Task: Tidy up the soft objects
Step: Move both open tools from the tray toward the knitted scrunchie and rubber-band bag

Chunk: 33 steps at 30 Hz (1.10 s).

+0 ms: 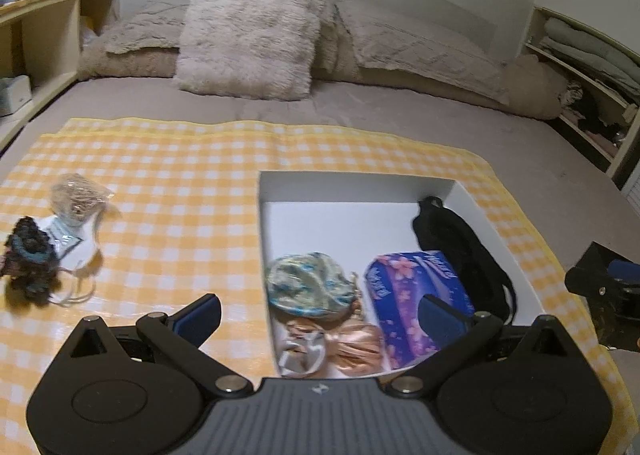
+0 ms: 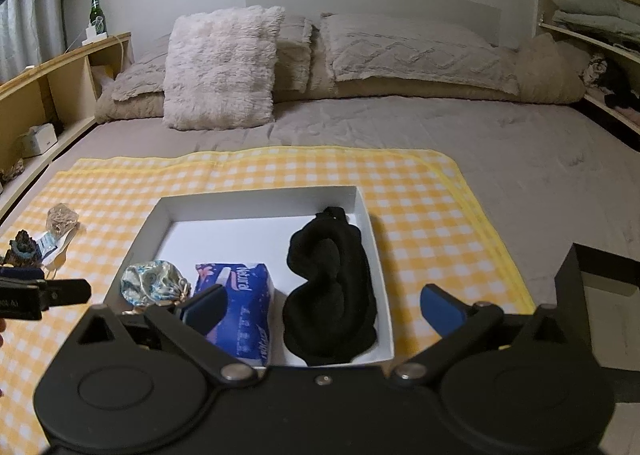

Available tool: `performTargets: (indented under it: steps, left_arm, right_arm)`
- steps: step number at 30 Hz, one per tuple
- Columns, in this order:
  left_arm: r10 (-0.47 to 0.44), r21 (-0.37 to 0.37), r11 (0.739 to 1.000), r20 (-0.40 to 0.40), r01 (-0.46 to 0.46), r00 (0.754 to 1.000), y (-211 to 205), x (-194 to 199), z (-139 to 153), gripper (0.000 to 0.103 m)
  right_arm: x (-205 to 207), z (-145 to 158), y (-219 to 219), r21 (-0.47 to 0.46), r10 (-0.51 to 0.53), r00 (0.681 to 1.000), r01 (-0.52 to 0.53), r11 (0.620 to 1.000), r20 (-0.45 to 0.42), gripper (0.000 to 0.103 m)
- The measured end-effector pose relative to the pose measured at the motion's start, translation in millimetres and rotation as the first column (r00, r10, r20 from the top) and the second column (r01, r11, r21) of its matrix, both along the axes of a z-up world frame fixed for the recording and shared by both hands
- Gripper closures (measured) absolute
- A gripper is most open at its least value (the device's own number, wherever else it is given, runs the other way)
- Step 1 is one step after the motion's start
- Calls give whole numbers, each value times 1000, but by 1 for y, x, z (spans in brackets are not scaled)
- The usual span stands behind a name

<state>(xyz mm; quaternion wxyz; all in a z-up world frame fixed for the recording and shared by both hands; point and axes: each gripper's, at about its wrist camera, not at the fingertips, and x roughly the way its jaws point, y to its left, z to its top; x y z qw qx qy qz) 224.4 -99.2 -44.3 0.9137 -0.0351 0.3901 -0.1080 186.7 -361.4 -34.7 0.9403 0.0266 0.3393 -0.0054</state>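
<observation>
Left wrist view: 4 soft items in white box [image 1: 486,215], 3 waiting on checked cloth [image 1: 180,159], left gripper [image 1: 320,309] and right gripper [image 2: 324,305] spread wide, empty.

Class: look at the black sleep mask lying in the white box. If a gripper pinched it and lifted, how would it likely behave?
The sleep mask looks padded and bunched, so it would probably sag and unfold when lifted. It seems light for its bulk. Its strap might trail and catch on the box.
</observation>
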Motion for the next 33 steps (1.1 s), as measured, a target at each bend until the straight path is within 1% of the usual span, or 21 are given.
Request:
performTargets:
  steps: [6,17,28,33]
  left_arm:
    - [37,18,999,16,-37,999,24,-2,5,0]
    - [126,51,990,36,-128,991,80,-2,12,0]
    - [233,60,970,49,-236,971,149,-11,18,0]
    - [294,66,953,48,-297,955,185,-16,17,0]
  right_arm:
    - [10,0,19,-2,9,1000,-9,1000,1,0]
    - [33,3,77,-5,100,995,-100,995,16,0]
    - [52,4,149,1,209,978,-209,978,29,0]
    - [61,4,186,6,267,963,-268,964,37,0]
